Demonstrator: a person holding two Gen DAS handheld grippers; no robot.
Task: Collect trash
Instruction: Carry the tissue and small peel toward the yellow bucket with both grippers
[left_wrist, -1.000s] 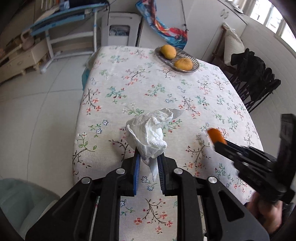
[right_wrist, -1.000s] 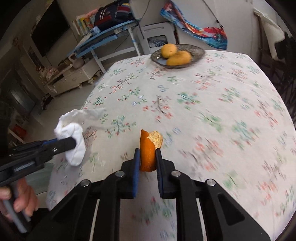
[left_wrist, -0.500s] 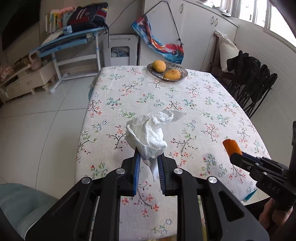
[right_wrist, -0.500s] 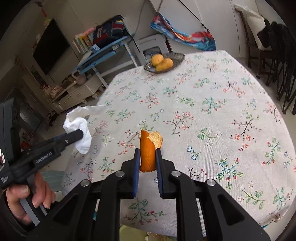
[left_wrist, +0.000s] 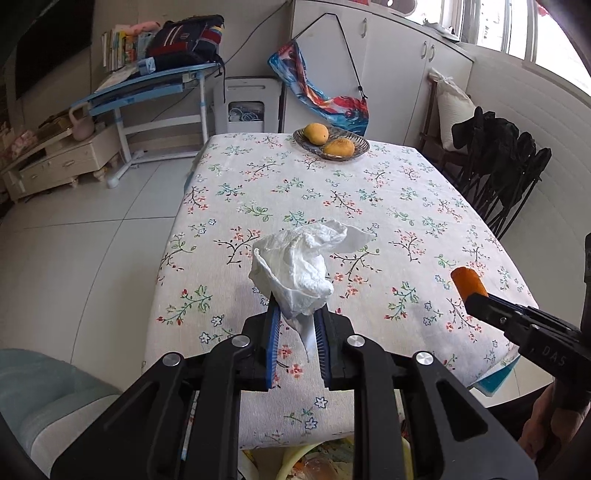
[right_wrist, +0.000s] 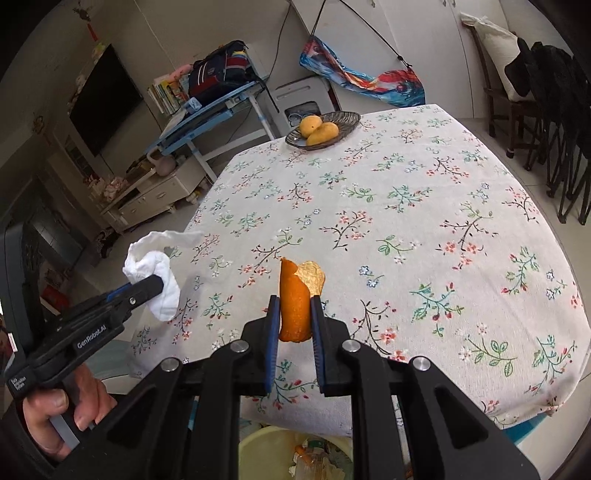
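Observation:
My left gripper (left_wrist: 295, 317) is shut on a crumpled white tissue (left_wrist: 299, 266), held above the near edge of the floral-cloth table (left_wrist: 406, 192). My right gripper (right_wrist: 294, 306) is shut on a curled piece of orange peel (right_wrist: 295, 295), also near the table's front edge. In the left wrist view the right gripper (left_wrist: 476, 299) shows at the right with the peel (left_wrist: 467, 280). In the right wrist view the left gripper (right_wrist: 155, 282) shows at the left with the tissue (right_wrist: 155, 266). A yellowish bin with trash (right_wrist: 280, 454) sits below the front edge, under both grippers; it also shows in the left wrist view (left_wrist: 321, 461).
A dish (left_wrist: 354, 146) with two mangoes (left_wrist: 317, 133) stands at the table's far end. Black folding chairs (left_wrist: 509, 173) stand along the right. A blue desk (left_wrist: 147, 85) and a low cabinet (left_wrist: 55, 162) are on the far left. A pale seat (left_wrist: 33, 398) is at lower left.
Both grippers have drawn back toward the near edge of the table and risen, still holding the tissue and the peel. The bin has come into view below them.

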